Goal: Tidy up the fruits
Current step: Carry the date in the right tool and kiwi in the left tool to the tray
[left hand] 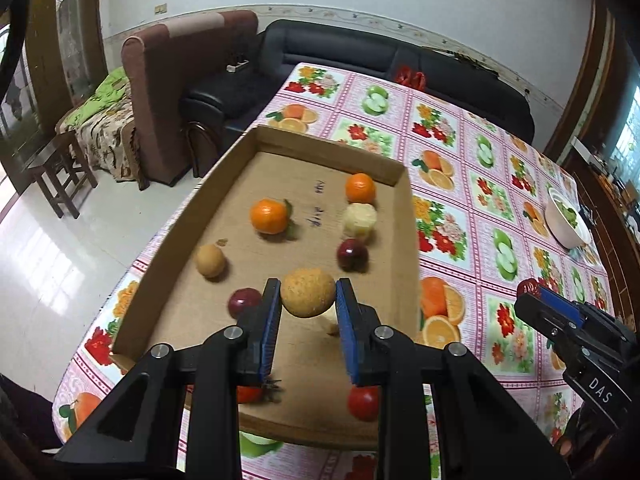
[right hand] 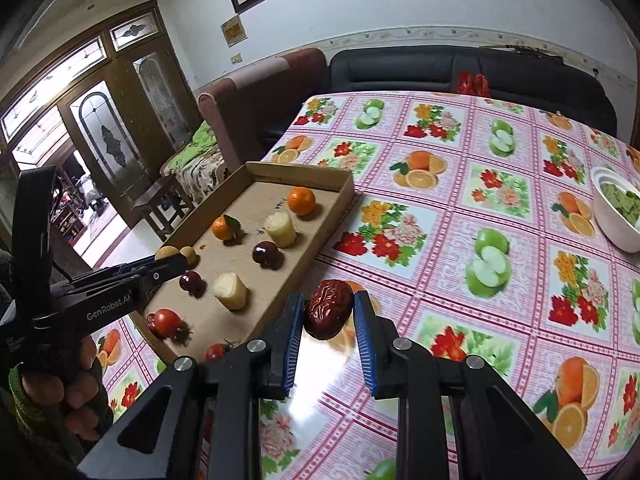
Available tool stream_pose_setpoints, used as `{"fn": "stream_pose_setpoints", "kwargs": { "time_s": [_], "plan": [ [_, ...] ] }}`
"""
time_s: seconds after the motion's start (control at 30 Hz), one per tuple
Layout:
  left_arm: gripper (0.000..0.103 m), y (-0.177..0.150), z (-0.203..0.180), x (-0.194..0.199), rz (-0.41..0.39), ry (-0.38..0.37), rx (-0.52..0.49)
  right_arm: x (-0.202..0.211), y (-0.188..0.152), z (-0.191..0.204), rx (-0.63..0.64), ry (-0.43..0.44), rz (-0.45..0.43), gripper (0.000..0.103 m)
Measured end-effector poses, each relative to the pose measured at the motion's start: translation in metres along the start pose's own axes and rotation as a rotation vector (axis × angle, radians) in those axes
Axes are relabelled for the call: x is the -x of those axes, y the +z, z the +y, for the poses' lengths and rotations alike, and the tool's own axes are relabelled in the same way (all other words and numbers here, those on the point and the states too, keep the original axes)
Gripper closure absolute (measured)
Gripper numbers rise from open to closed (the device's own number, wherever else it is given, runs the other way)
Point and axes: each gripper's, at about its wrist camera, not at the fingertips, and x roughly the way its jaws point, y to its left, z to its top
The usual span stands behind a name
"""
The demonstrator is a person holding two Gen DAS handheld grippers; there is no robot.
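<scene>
While the left gripper (left hand: 307,294) pinches a tan longan (left hand: 307,292) between its blue pads above the near half of the cardboard tray (left hand: 408,216), the right gripper (right hand: 328,312) pinches a wrinkled red date (right hand: 329,314) over the surface (right hand: 460,240), just off the tray's right wall.

The tray lies at the surface's left edge, its long side running away from the cameras. Inside it, near the far right corner, sits an orange (left hand: 360,188), with a pale peeled chunk (left hand: 359,222) just before it and a dark plum (left hand: 352,254) nearer still. A second orange (left hand: 269,216), with a leaf, lies towards the left wall, and a second longan (left hand: 210,261) nearer along that wall. A second plum (left hand: 244,302) lies just left of the left gripper. The right wrist view shows another pale chunk (right hand: 229,291) in the near half and a tomato (right hand: 167,321) by the near left corner. A second tomato (right hand: 216,352) lies at the tray's near edge; whether in or just outside it, I cannot tell.

A white bowl (right hand: 618,216) of something green stands near the surface's right edge, well apart from the tray.
</scene>
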Motion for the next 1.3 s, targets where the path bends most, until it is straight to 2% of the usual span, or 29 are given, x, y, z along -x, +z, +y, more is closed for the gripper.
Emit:
{"fn": "stream_pose_setpoints", "kwargs": {
  "time_s": [0.33, 0.67, 0.83, 1.0, 1.3],
  "plan": [
    [0.078, 0.003, 0.024, -0.006, 0.011, 0.015, 0.043, -0.016, 0.014, 0.021, 0.033, 0.038, 0.005, 0.077],
    [0.078, 0.006, 0.029, -0.015, 0.027, 0.003, 0.056, -0.034, 0.019, 0.034, 0.055, 0.068, 0.026, 0.077],
    [0.078, 0.01, 0.032, -0.02, 0.037, -0.005, 0.062, -0.043, 0.034, 0.035, 0.051, 0.081, 0.021, 0.077],
    [0.078, 0.014, 0.032, -0.028, 0.054, -0.027, 0.063, -0.06, 0.055, 0.04, 0.055, 0.105, 0.02, 0.077],
    [0.078, 0.017, 0.026, -0.047, 0.111, -0.121, 0.05, -0.115, 0.093, 0.06, 0.086, 0.143, 0.052, 0.077]
  ]
}}
